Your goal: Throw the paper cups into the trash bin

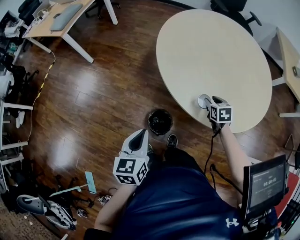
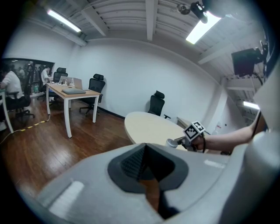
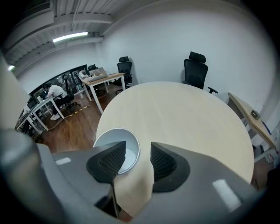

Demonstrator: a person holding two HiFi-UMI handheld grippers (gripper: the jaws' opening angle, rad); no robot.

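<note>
A white paper cup [image 1: 203, 101] stands upright near the front edge of the round beige table [image 1: 211, 51]. My right gripper [image 1: 209, 101] is at the cup, open. In the right gripper view the cup [image 3: 118, 136] lies under the left pad, and its rim's right side runs through the gap of the right gripper [image 3: 138, 152], untouched by the pads. A black trash bin [image 1: 160, 121] stands on the wooden floor just left of the table. My left gripper [image 1: 142, 134] hovers near the bin, shut and empty; the left gripper [image 2: 144, 146] looks towards the table [image 2: 146, 127].
A wooden desk [image 1: 61, 18] stands at the far left, with office chairs [image 1: 232, 7] behind the table. A second desk [image 1: 288, 56] is at the right. Shoes and clutter [image 1: 51, 206] lie on the floor at the lower left. A screen [image 1: 267, 180] sits at my right hip.
</note>
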